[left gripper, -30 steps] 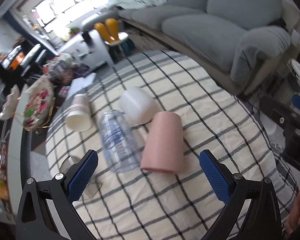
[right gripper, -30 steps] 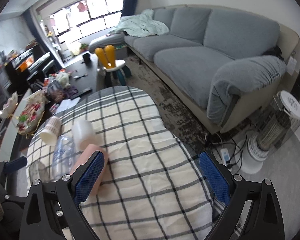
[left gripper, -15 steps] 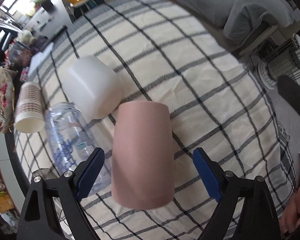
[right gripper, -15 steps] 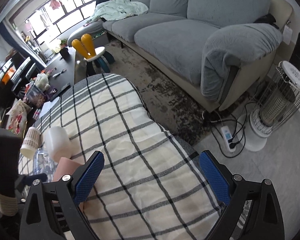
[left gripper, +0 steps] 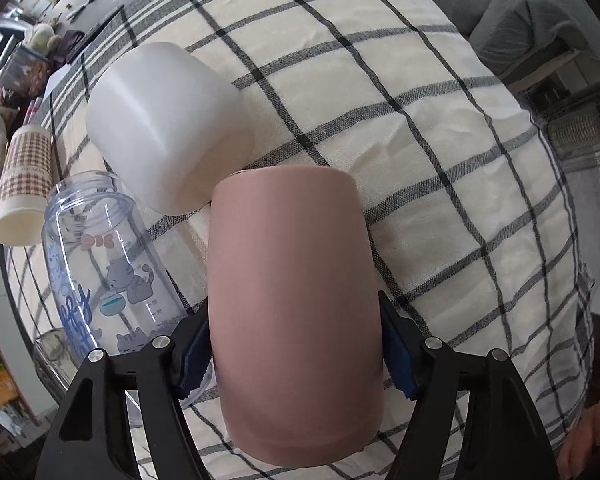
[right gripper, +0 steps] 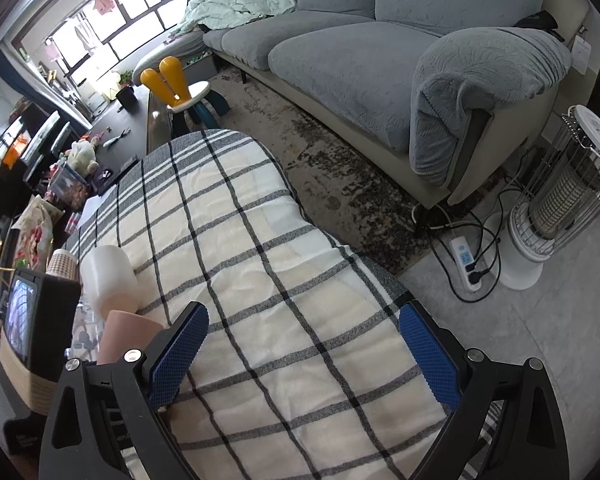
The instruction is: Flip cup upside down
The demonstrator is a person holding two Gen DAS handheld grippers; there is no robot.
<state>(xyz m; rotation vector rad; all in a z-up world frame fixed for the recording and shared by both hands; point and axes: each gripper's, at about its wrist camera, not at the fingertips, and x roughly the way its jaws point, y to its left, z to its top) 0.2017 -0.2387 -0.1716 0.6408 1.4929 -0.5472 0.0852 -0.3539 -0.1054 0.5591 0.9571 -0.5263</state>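
Observation:
A pink cup (left gripper: 292,304) lies on its side on the checked tablecloth (left gripper: 440,152). My left gripper (left gripper: 296,348) is shut on the pink cup, its blue pads (left gripper: 192,356) pressed to both sides near the cup's near end. The cup's far end touches a white cup (left gripper: 168,124) that also lies on its side. My right gripper (right gripper: 304,360) is open and empty above the tablecloth (right gripper: 260,280), to the right of the pink cup (right gripper: 128,332). The left gripper's body shows at the left edge of the right wrist view.
A clear bottle with cat prints (left gripper: 108,276) lies left of the pink cup, and a checked paper cup (left gripper: 24,184) lies further left. A grey sofa (right gripper: 380,40), a heater (right gripper: 560,200) and a power strip (right gripper: 464,260) are off the table's right edge. Clutter crowds the left side.
My left gripper has moved forward over the pink cup and closed from wide open onto its sides. My right gripper has stayed open and shifted slightly.

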